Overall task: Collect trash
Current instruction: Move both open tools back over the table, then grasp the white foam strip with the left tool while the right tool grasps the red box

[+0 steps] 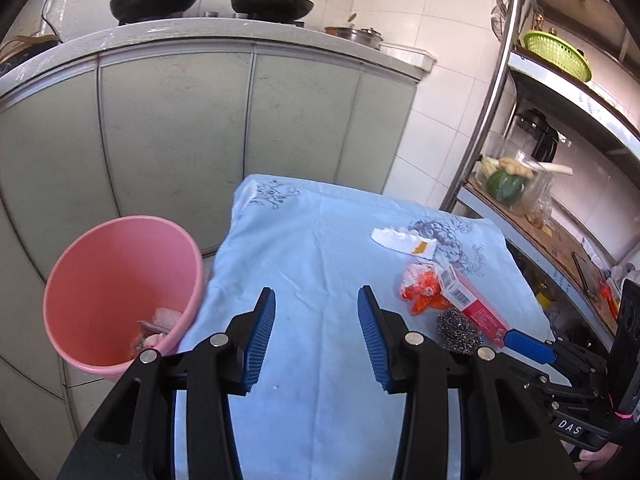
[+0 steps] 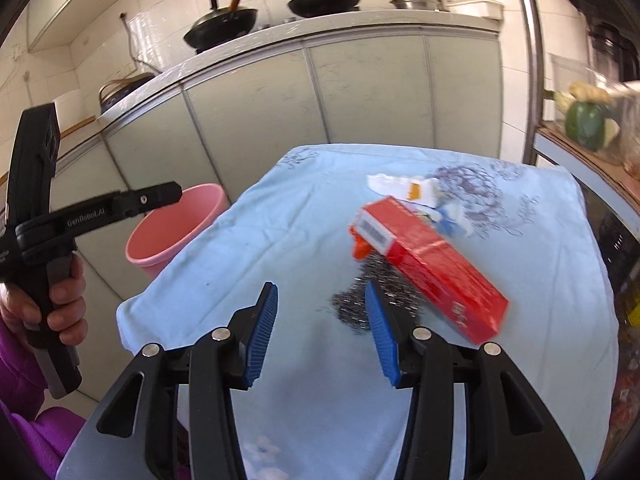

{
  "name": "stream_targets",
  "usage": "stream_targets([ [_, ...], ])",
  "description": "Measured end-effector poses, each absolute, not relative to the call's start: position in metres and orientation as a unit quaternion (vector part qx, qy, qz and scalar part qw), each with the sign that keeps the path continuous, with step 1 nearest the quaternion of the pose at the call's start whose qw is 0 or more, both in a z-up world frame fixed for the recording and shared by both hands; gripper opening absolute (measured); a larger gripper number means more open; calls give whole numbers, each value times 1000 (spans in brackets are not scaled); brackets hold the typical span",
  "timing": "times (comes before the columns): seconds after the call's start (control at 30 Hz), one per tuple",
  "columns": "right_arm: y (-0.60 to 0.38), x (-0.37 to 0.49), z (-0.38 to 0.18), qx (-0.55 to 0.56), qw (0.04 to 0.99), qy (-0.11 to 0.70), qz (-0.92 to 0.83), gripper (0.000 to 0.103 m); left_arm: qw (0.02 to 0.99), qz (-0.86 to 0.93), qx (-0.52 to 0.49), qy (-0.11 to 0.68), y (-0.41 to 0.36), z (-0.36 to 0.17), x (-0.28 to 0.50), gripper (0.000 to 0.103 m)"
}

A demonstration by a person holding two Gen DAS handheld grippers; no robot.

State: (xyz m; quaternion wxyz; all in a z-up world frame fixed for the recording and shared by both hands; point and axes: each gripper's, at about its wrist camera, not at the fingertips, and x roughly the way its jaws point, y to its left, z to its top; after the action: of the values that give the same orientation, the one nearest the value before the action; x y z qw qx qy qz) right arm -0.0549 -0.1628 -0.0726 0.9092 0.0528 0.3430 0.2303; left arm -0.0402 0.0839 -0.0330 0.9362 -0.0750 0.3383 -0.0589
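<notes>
Kitchen cabinets [image 1: 180, 128] back a table under a pale blue cloth [image 1: 312, 248]. Pink bucket [image 1: 116, 292] stands at the table's left edge. Red box [image 2: 428, 264], steel scourer [image 2: 356, 304], orange wrapper [image 1: 424, 292] and white scrap [image 1: 400, 240] lie clustered. Left gripper [image 1: 316, 332] released, empty, well left of them. Right gripper [image 2: 322, 328] released, empty; scourer just beyond its right pad.
</notes>
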Motion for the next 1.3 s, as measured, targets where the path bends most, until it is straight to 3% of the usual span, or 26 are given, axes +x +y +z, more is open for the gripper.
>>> stream_targets([
  [0.57, -225, -38, -83, 77, 922, 339, 168, 47, 900, -161, -48, 403, -4, -55, 74, 42],
  [0.93, -251, -14, -86, 80, 919, 356, 153, 47, 863, -241, 145, 420, -55, -83, 162, 42],
  [1.3, -224, 23, -69, 38, 870, 399, 286, 47, 806, -311, 272, 425, -77, -106, 190, 48],
])
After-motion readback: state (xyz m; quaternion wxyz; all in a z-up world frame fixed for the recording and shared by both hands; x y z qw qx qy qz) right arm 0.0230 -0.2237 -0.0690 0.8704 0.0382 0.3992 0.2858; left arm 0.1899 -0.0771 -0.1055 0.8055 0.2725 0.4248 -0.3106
